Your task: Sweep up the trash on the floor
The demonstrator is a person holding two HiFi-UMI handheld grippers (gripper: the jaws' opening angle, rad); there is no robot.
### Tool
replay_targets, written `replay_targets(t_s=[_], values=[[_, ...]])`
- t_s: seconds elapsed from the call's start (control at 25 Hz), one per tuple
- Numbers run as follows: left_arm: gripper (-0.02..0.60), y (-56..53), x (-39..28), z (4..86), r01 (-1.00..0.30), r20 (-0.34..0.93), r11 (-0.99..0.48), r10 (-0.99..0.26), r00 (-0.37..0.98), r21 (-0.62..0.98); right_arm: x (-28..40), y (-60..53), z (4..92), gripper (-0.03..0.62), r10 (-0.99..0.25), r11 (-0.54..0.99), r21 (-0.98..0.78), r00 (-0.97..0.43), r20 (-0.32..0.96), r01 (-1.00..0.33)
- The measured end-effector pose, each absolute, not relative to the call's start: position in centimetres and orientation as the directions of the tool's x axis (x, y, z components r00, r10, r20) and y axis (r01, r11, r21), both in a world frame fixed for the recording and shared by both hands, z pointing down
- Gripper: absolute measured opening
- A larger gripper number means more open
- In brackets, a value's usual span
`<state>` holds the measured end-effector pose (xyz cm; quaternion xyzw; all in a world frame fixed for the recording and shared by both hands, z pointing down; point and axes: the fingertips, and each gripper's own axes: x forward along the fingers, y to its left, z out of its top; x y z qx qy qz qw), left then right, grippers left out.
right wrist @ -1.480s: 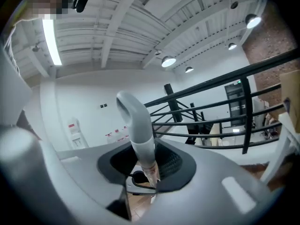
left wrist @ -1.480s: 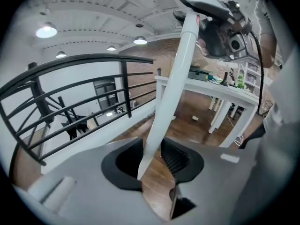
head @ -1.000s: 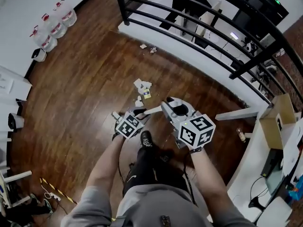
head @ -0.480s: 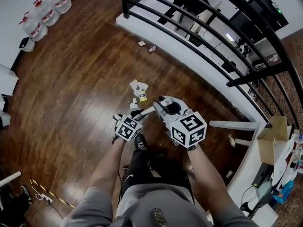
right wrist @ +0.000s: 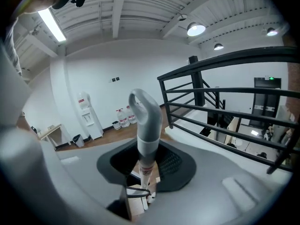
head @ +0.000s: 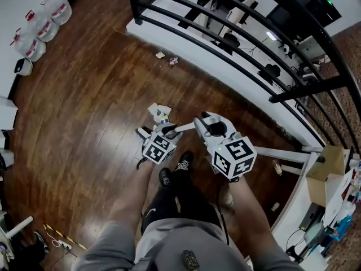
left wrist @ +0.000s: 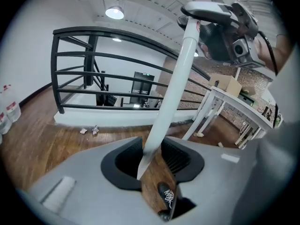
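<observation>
A small heap of white paper scraps (head: 158, 111) lies on the dark wood floor just ahead of both grippers; two more scraps (head: 166, 58) sit by the railing base. One broom is held by both grippers. My left gripper (head: 157, 137) is shut on its white pole (head: 180, 128), which in the left gripper view runs up from between the jaws (left wrist: 152, 158) to the other gripper. My right gripper (head: 207, 126) is shut on the pole just under its grey looped handle (right wrist: 146, 121). The broom head is hidden.
A black railing (head: 225, 16) on a white base crosses the far side. Water jugs (head: 34, 35) stand far left. White table legs (head: 282, 153) and a cardboard box (head: 330, 162) are at the right. The person's black shoe (head: 183, 164) is below the grippers.
The person has stepped forward, and both grippers with the broom have moved closer to the paper scraps. The grips on the pole look unchanged.
</observation>
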<state>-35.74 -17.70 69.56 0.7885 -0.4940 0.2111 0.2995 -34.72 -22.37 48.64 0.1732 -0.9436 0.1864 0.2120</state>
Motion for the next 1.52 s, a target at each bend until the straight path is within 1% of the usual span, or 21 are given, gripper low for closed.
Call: replay_targets(t_s=[0.16,0.36,0.52,0.64,0.76,0.92,1.12,1.32,1.52], values=[[0.13,-23.5,-34.4,69.3,-0.888,0.632,-0.384,-0.629,0.452,0.253,-32.5,-27.7,48.3,0.095,-0.309,0.84,-0.277,-0.831,0.462,-0.467],[0.132,-29.1,-30.9,69.1,-0.841,0.629,-0.479,-0.58,0.517,0.25,-28.5,-32.6,48.2,0.095,-0.39,0.792,-0.269,-0.793,0.469,-0.548],[0.127,-30.8,-28.6,68.4,-0.791,0.655,-0.563,-0.508,0.56,0.24,-25.7,-35.1,47.8,0.095,-0.431,0.73,-0.341,-0.787,0.441,-0.592],[0.126,-31.6,-28.9,67.5,-0.758,0.679,-0.612,-0.46,0.572,0.223,-25.2,-36.3,47.1,0.095,-0.46,0.694,-0.388,-0.788,0.41,-0.607],[0.123,-32.6,-31.3,66.4,-0.721,0.707,-0.666,-0.418,0.571,0.188,-26.4,-37.3,46.2,0.095,-0.499,0.659,-0.421,-0.78,0.377,-0.624],[0.121,-34.6,-36.6,65.7,-0.66,0.728,-0.741,-0.381,0.57,0.129,-30.0,-38.6,45.8,0.095,-0.553,0.613,-0.449,-0.759,0.343,-0.65],[0.125,-38.2,-44.6,66.6,-0.55,0.731,-0.83,-0.318,0.604,0.094,-36.3,-40.4,47.5,0.095,-0.664,0.484,-0.489,-0.668,0.335,-0.726],[0.126,-41.5,-53.1,67.2,-0.383,0.723,-0.921,-0.214,0.657,0.076,-44.8,-41.9,48.0,0.095,-0.762,0.361,-0.489,-0.554,0.336,-0.794],[0.126,-44.2,-56.5,69.8,-0.198,0.733,-0.974,-0.055,0.678,0.11,-49.2,-43.6,50.3,0.095,-0.823,0.243,-0.462,-0.434,0.368,-0.853]])
